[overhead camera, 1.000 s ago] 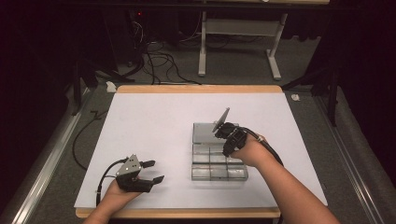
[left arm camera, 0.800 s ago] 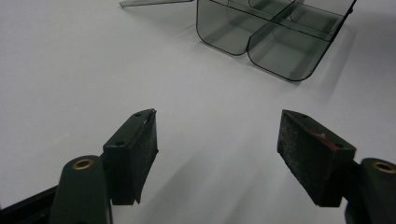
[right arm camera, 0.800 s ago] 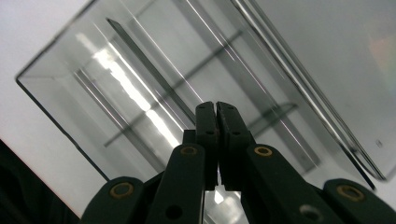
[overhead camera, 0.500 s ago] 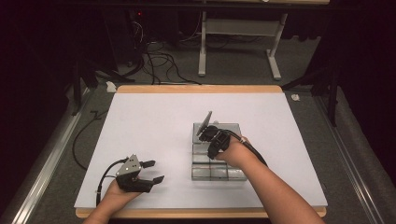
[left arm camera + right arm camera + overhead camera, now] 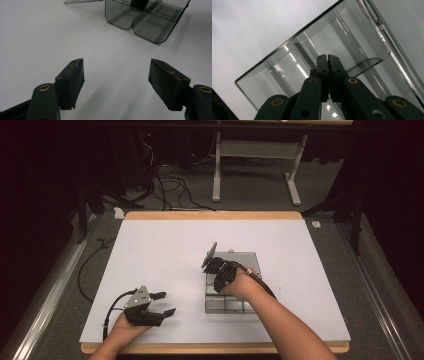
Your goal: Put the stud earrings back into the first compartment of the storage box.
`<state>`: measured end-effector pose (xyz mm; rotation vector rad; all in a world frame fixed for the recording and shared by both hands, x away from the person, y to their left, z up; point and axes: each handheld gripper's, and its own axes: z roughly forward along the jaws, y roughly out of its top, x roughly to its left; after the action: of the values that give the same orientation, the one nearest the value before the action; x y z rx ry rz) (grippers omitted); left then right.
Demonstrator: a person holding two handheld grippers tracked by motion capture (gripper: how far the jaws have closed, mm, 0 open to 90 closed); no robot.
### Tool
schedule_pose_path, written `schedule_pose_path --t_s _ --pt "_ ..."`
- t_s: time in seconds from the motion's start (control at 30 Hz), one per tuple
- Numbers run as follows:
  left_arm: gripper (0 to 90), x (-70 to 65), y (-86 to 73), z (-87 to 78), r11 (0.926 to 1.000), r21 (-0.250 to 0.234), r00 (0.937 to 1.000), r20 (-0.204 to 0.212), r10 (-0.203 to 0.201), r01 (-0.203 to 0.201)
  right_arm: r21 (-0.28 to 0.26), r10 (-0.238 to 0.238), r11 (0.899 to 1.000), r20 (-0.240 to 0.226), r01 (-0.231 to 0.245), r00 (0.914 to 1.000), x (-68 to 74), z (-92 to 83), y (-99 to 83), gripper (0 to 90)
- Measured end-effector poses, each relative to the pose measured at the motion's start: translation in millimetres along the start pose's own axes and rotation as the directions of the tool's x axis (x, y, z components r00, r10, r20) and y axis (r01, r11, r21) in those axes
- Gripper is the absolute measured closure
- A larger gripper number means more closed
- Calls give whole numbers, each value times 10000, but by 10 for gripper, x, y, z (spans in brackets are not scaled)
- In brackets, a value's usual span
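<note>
Currently: right tongs (image 5: 218,276) are down inside the smoky clear plastic compartment box (image 5: 247,257), at its end nearer the left tongs. In the right gripper view the jaws are pressed together with no gap showing (image 5: 327,58). A thin curved-edged clear divider (image 5: 364,63) stands just beyond and to one side of the tips. Cannot tell whether any thin wall sits between the pads.

Left tongs (image 5: 166,303) are well apart from the box, resting low on the white table surface (image 5: 165,250), jaws spread wide with nothing between them (image 5: 117,75). From these tongs the box (image 5: 147,27) lies ahead and slightly to the right, out of reach.

Judged step: working a divider or compartment wall of the box with the right tongs alone.

Notes on doing it well:
- The box looks light and smooth, so it will likely slide or tip if pulled sideways. Keep any pull straight along the divider's slot.
- Bring the left tongs up to the box's nearer wall (image 5: 287,50) and steady it before loading the right side.
- Confirm the grip first. If the pads have shut on nothing, spread them, set them astride the divider's top edge, then press together.
- Clear plastic hides edges, so go by the glints along the rim.
</note>
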<state>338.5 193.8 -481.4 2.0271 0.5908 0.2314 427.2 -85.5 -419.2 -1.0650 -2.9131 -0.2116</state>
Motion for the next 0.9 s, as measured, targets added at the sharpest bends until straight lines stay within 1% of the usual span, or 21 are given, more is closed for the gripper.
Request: schedule_pose_path --t_s 0.07,0.17,0.2,0.27,0.3,0.33,0.4,0.43,0.47,0.5,0.57,0.6,0.63,0.67,0.7,0.77,0.83,0.87,0.9 --pt "292 1 0 0 10000 -4 10000 7 -6 6 -70 69 10000 -30 -69 10000 -12 15 5 888" --pt "292 1 0 0 10000 -6 10000 10 1 -1 -21 85 10000 -20 -85 10000 -25 27 -1 877" --pt "293 0 0 -1 10000 -5 10000 10 4 -4 10 273 9996 -37 -273 9996 -15 22 -2 867" --pt "292 -1 0 1 10000 -27 10000 13 -17 17 -87 277 9996 -35 -277 9996 -23 13 -12 854" --pt "293 -2 0 0 10000 -31 10000 13 -19 19 -70 315 9995 -48 -315 9995 -19 -2 -11 847" --pt "292 -2 0 0 10000 -25 10000 14 -15 15 -196 246 9995 -45 -247 9997 -25 -19 -20 846" --pt "293 2 0 -2 10000 23 10000 1 48 -48 -279 322 9991 -58 -323 9995 -24 -64 -32 841" --pt "292 2 0 -2 10000 19 10000 -2 47 -47 -291 456 9985 -65 -457 9989 -18 -93 -46 839" --pt "293 2 0 -2 10000 18 10000 -3 45 -45 -335 384 9987 -12 -384 9993 -26 -124 -58 836" --pt "292 2 0 -2 10000 15 10000 5 39 -39 -437 415 9982 0 -415 9991 -44 -192 -99 830" --pt "292 2 0 -1 10000 -8 10000 6 2 -2 -409 478 9980 -7 -478 9989 -51 -220 -115 830" --pt "292 2 0 -1 10000 -9 10000 6 -2 2 -523 447 9977 78 -442 9990 -78 -255 -155 830" --pt "292 1 0 -1 10000 -11 10000 7 -2 2 -454 626 9970 90 -621 9980 -84 -286 -174 829" --pt "292 1 0 -1 10000 -7 10000 10 9 -9 -565 561 9969 166 -551 9983 -116 -310 -213 829" --pt "292 1 0 -1 10000 -10 10000 12 7 -7 -588 613 9965 234 -598 9978 -150 -347 -261 829" --pt "292 1 0 -1 10000 -10 10000 9 4 -4 -587 999 9934 274 -982 9946 -187 -405 -347 829" --pt "292 1 0 0 10000 -8 10000 11 0 0 -626 1170 9914 362 -1146 9925 -241 -459 -438 828" --pt "292 2 0 0 10000 -13 10000 13 -8 8 -664 1053 9925 410 -1025 9936 -274 -479 -469 828" --pt "292 3 0 0 10000 -12 10000 3 -3 3 -665 1317 9894 411 -1288 9904 -299 -512 -524 827"
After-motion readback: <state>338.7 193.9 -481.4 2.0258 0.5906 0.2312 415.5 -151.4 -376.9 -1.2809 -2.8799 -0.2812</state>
